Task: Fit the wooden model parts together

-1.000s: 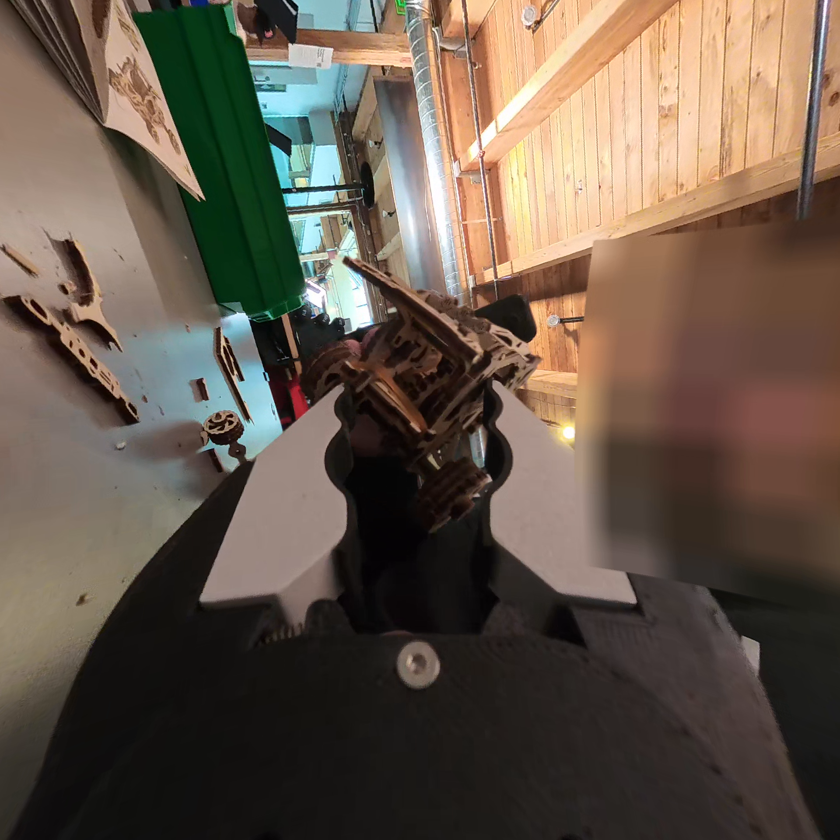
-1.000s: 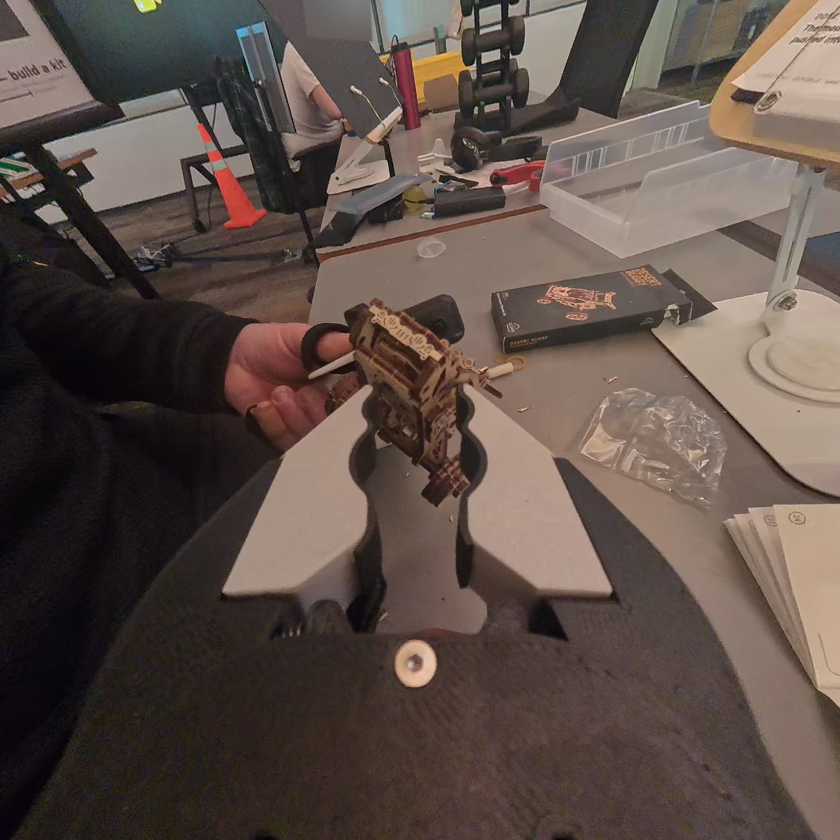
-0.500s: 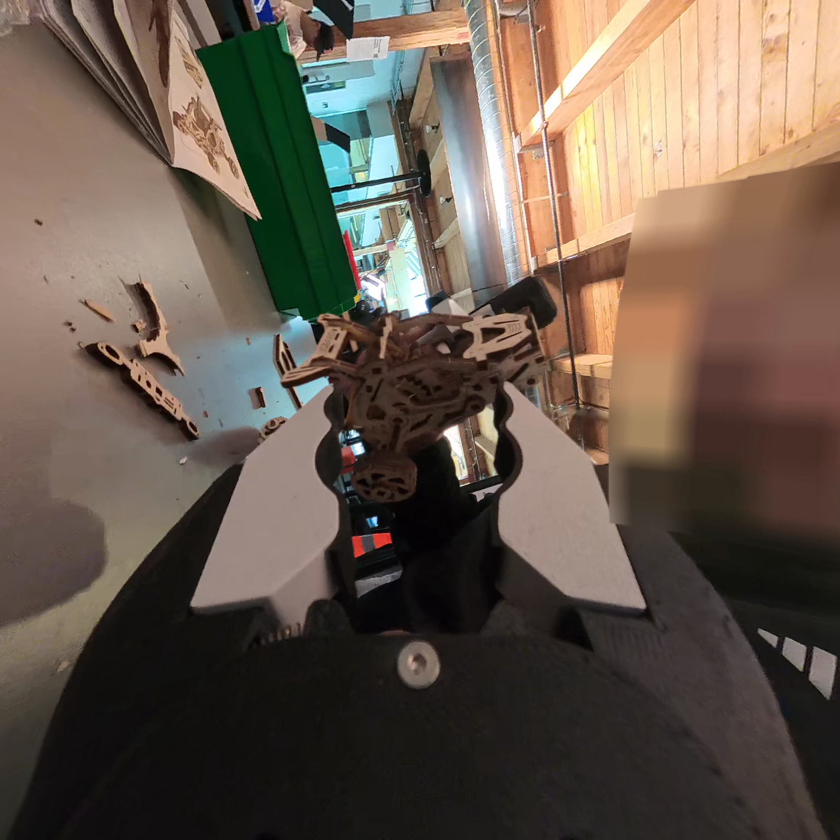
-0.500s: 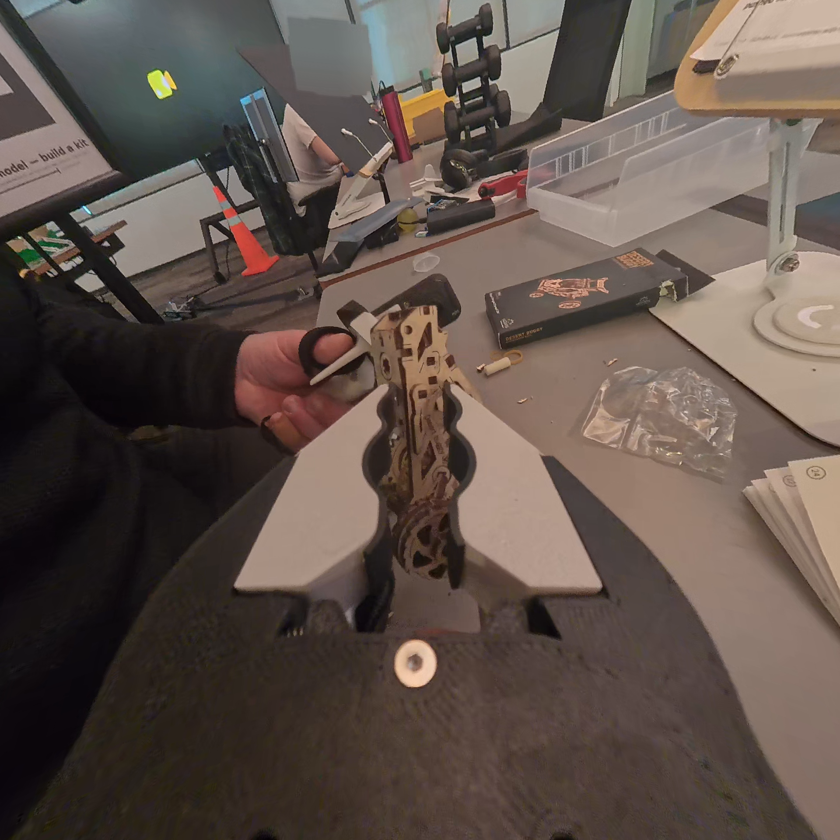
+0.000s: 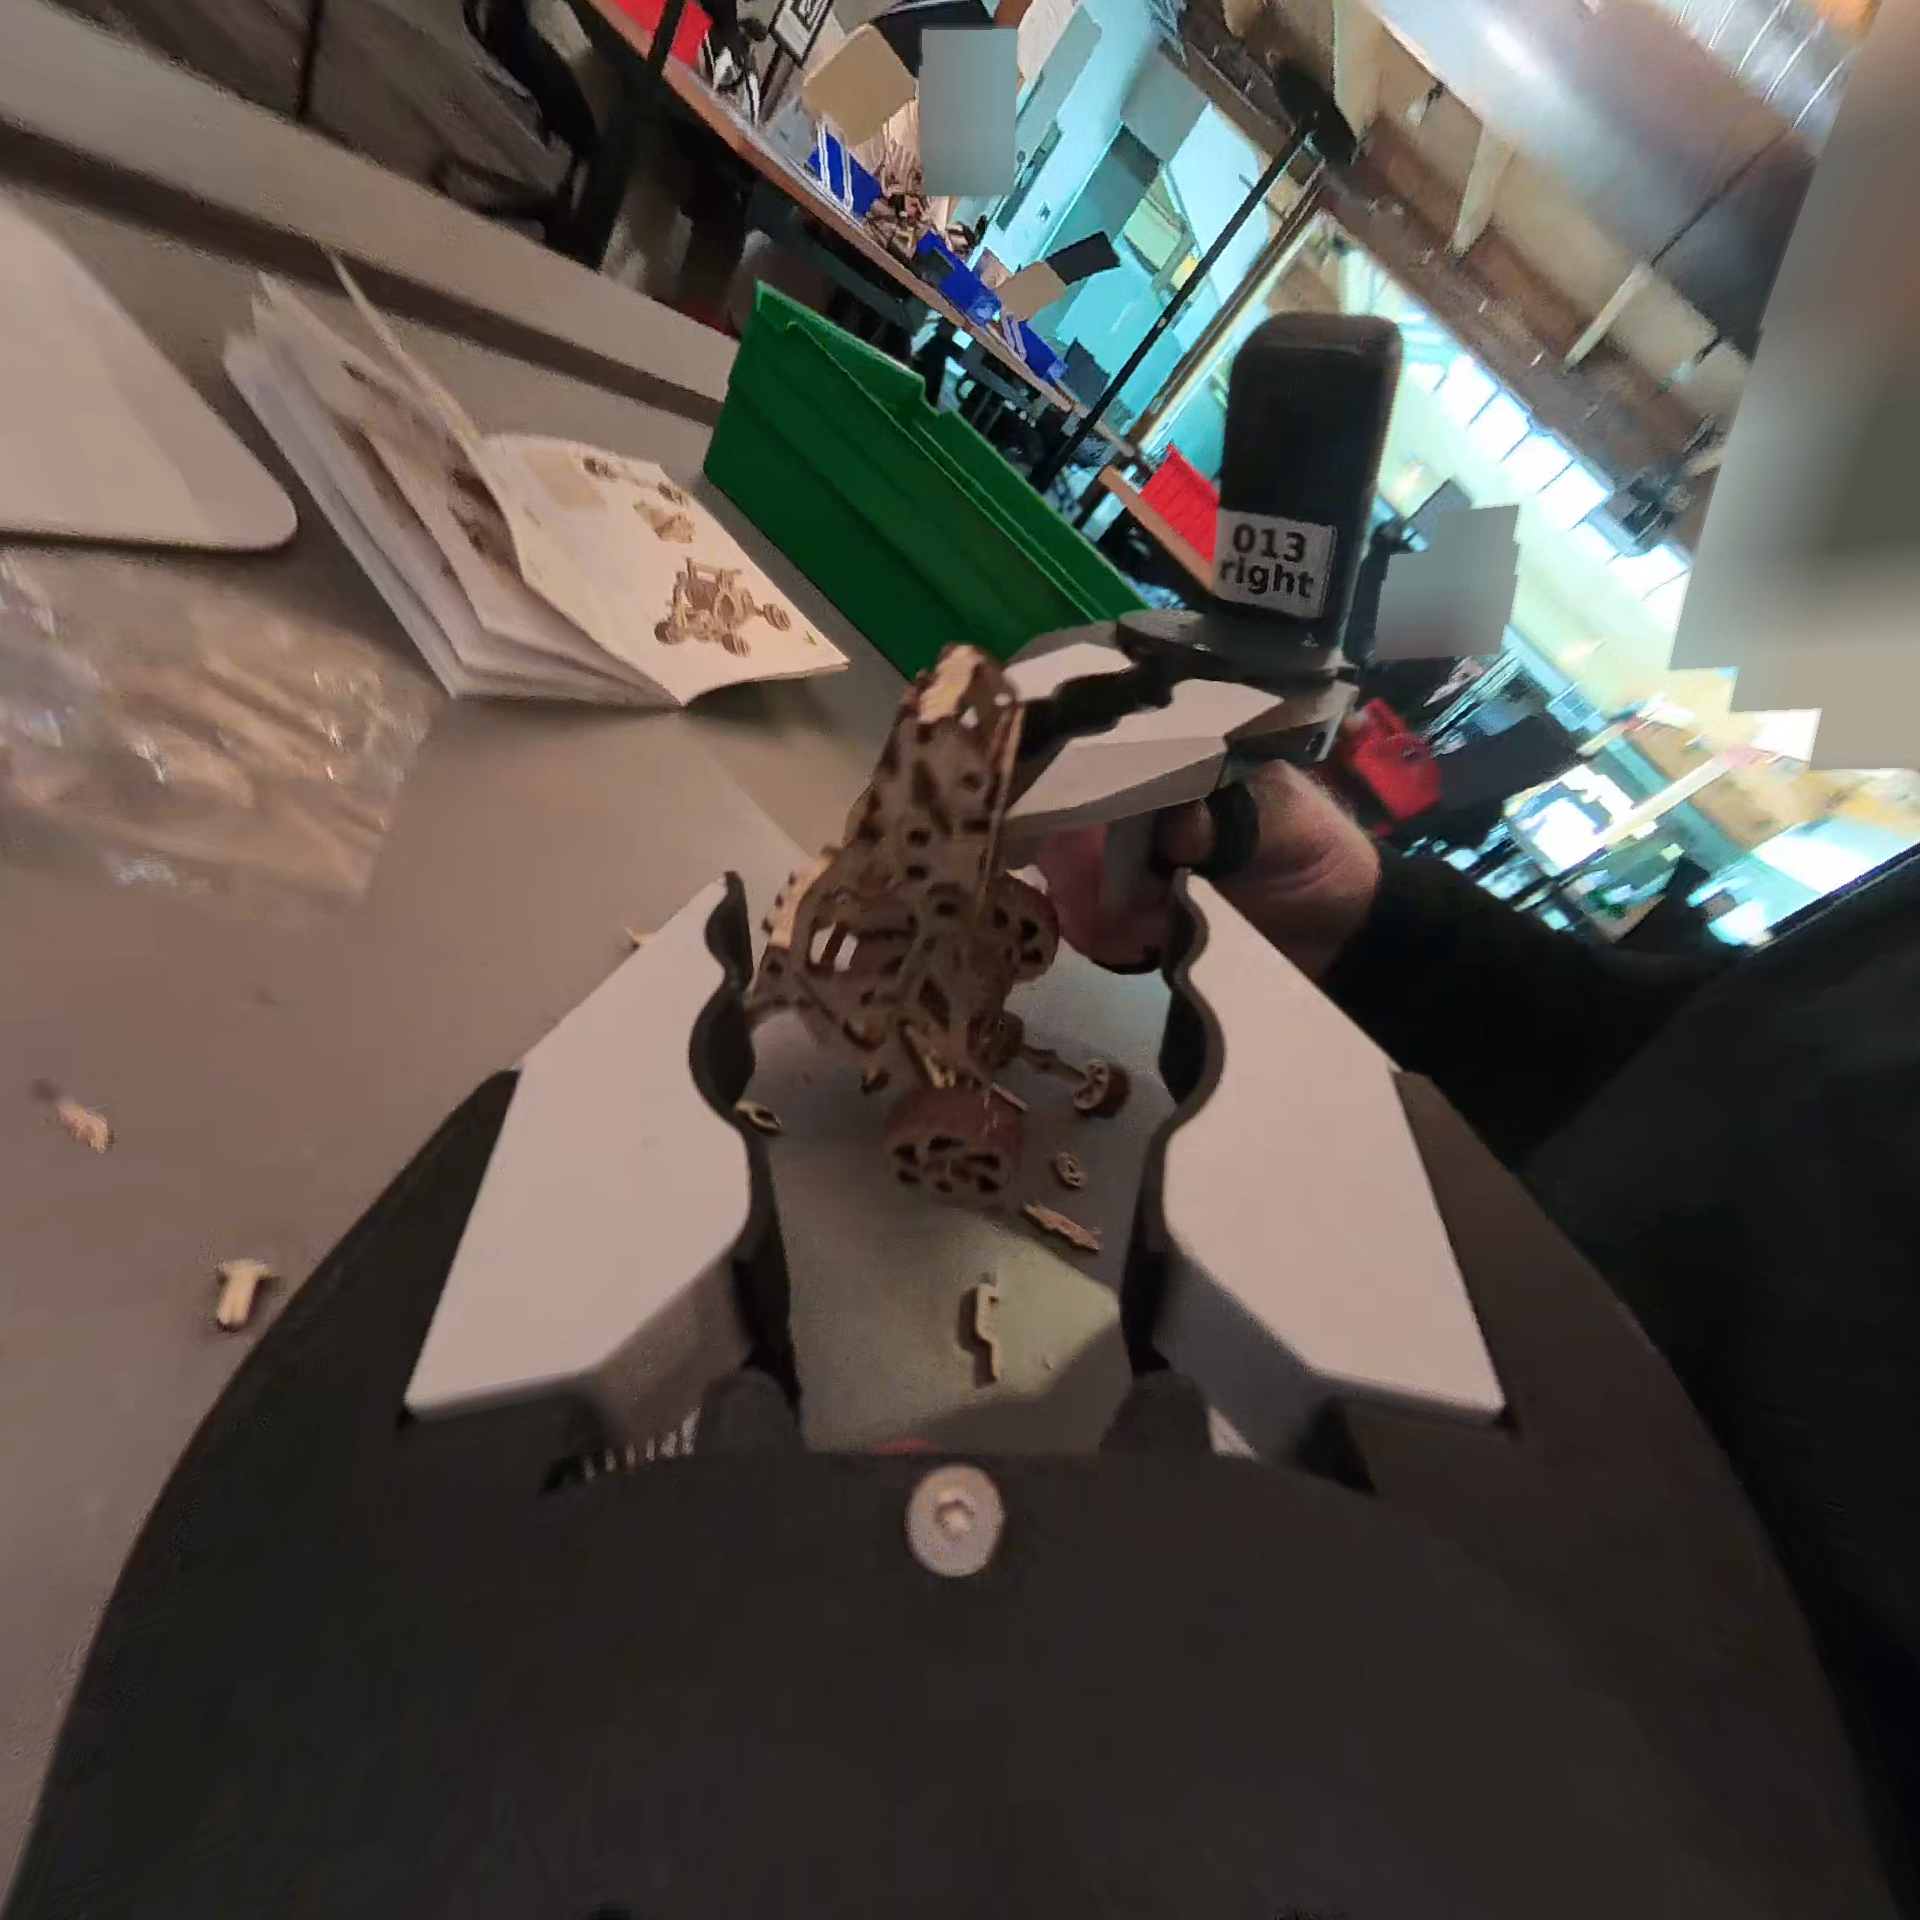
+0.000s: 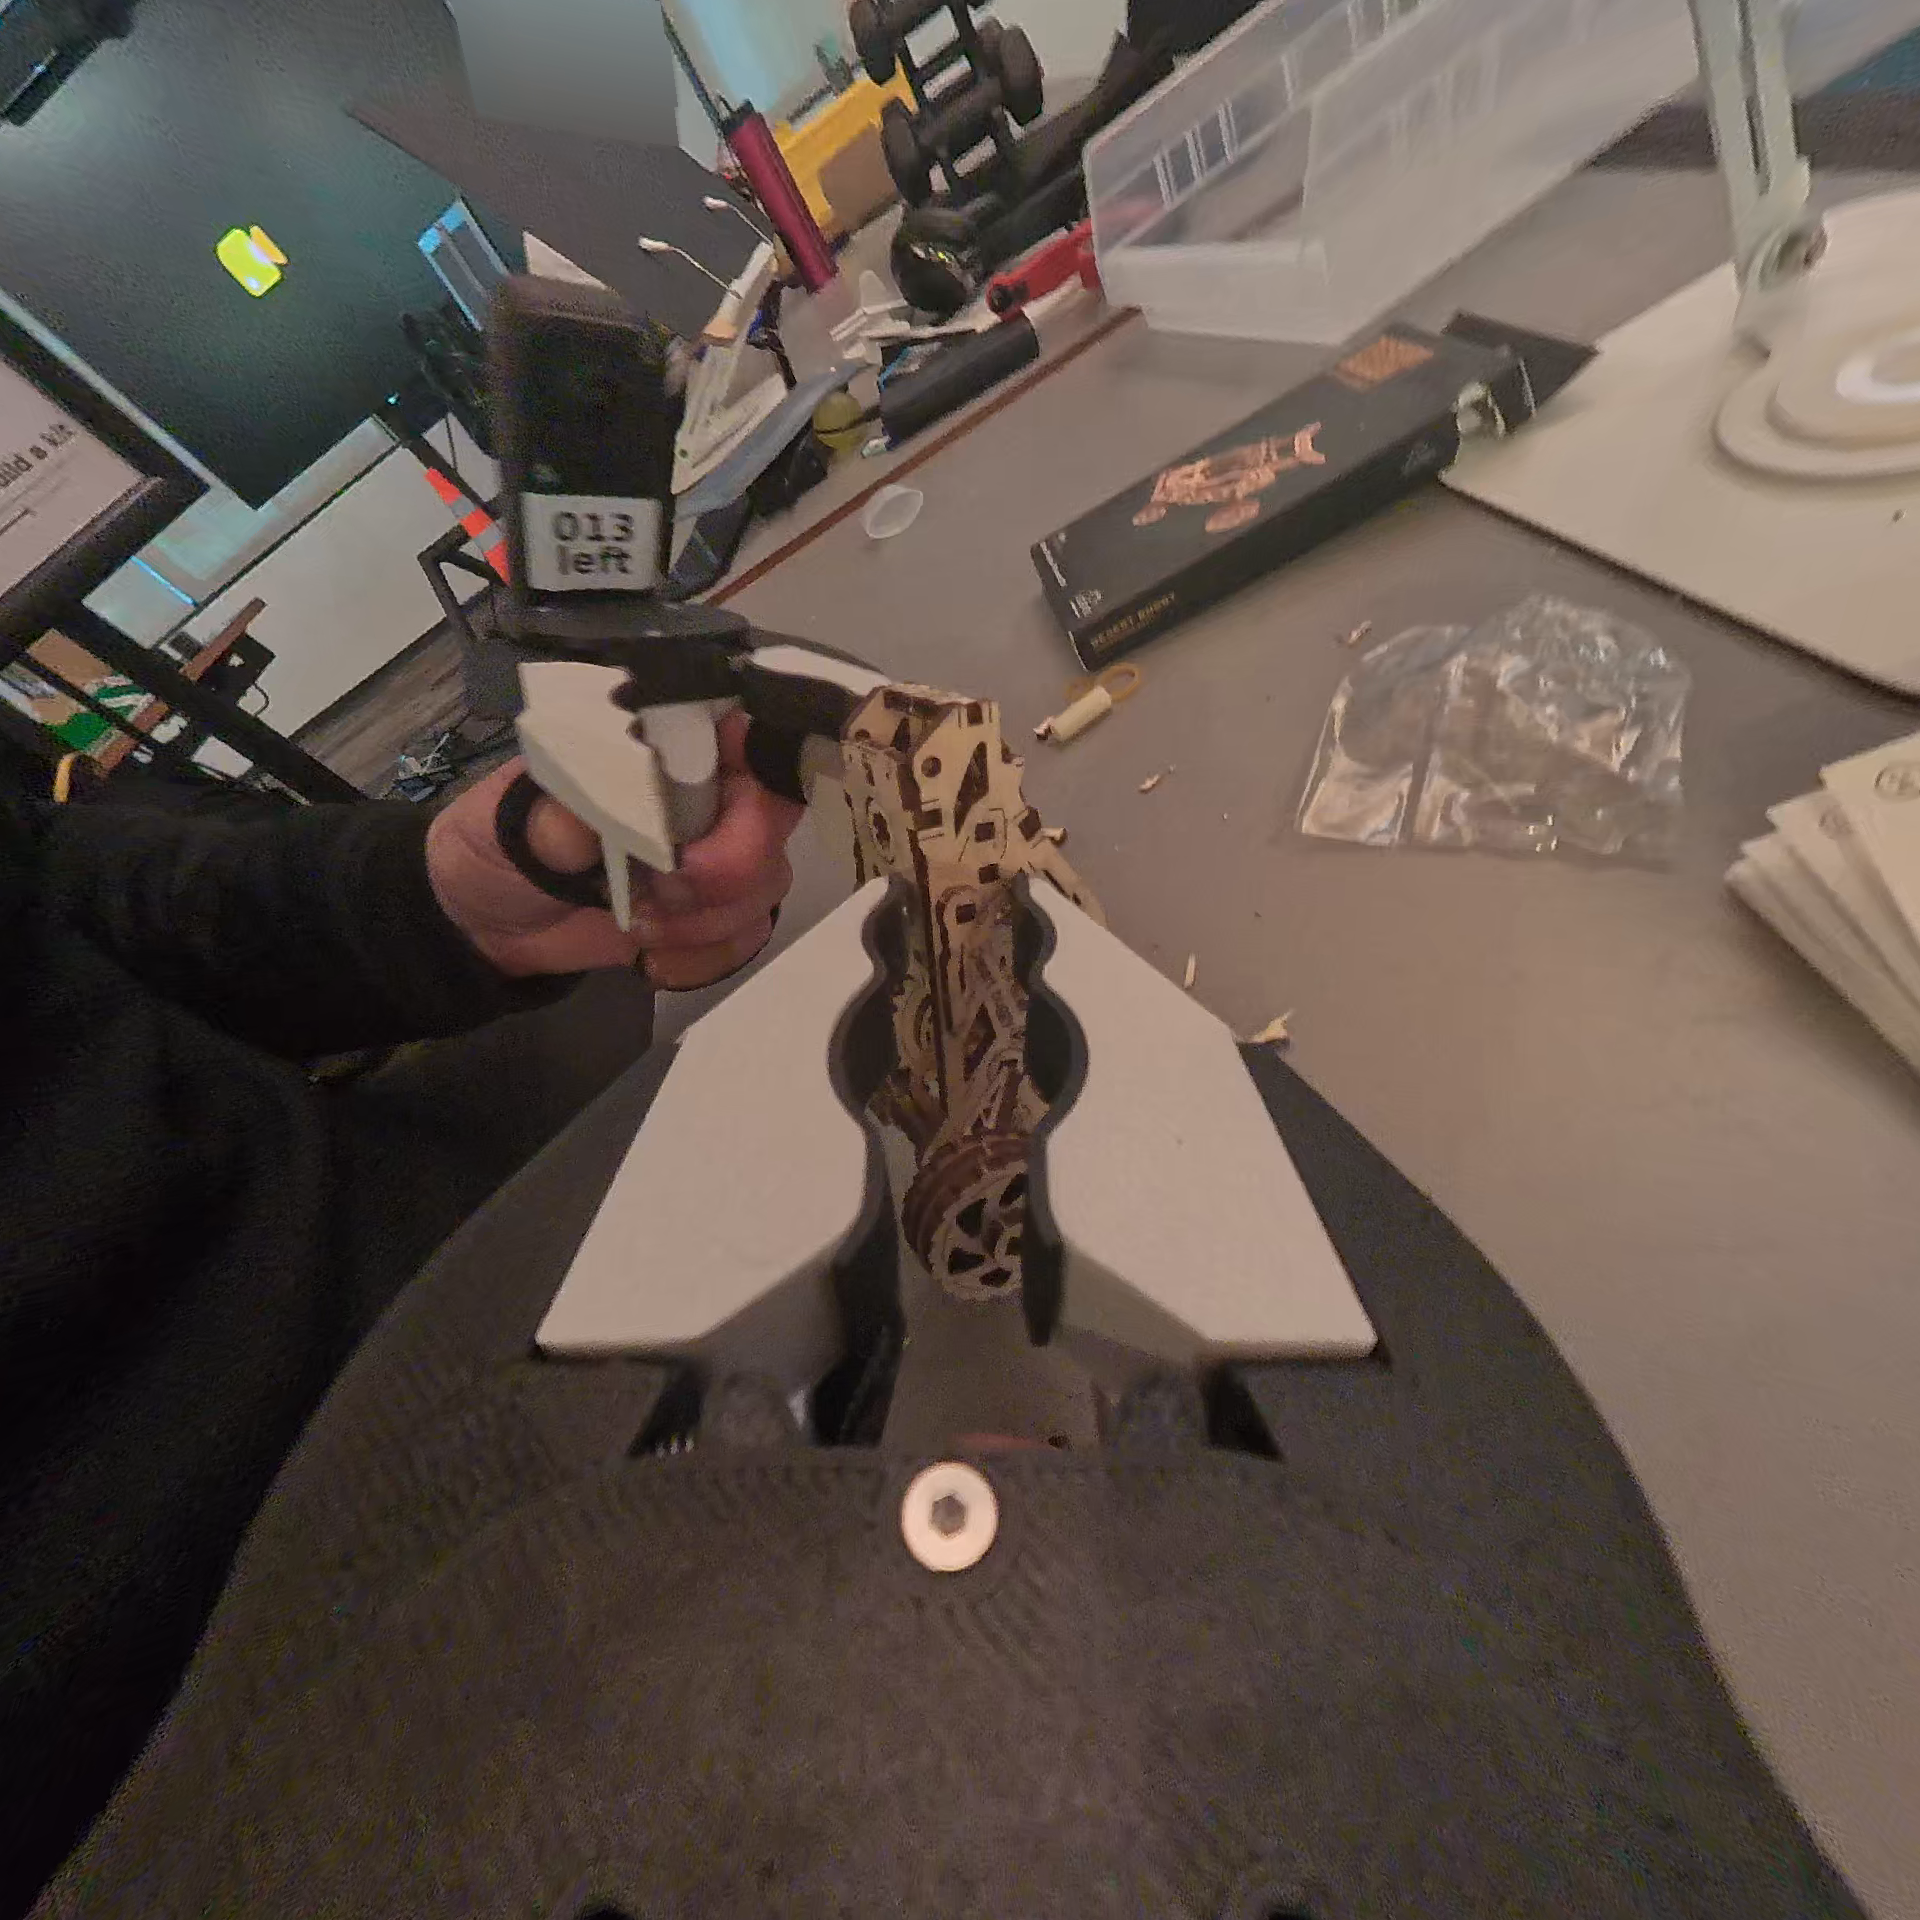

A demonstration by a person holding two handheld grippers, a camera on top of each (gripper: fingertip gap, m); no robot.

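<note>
The partly built wooden model [image 6: 951, 997], light laser-cut ply with gears and a wheel at its lower end, stands upright between my right gripper's [image 6: 961, 899] fingers, which are shut on it. In the left wrist view the model [image 5: 914, 935] hangs just above the grey table [image 5: 312, 987], with the right gripper [image 5: 1003, 748] clamped on its top. My left gripper [image 5: 956, 904] is open, its fingers wide on either side of the model and not gripping it. It also shows in the right wrist view [image 6: 717, 748], held in a hand left of the model.
Small loose wooden parts [image 5: 1049, 1226] lie under the model. An open instruction booklet [image 5: 540, 561], a green bin [image 5: 883, 488] and a plastic bag [image 5: 187, 727] lie beyond. A black kit box [image 6: 1278, 488], a clear tray [image 6: 1403, 177] and a paper stack [image 6: 1849, 883] are to the right. The tips of both grippers are at nearly the same place.
The left gripper has let go of the model, opened and drawn back, swinging level with the table. The right gripper keeps hold of the model and has turned it upright.
</note>
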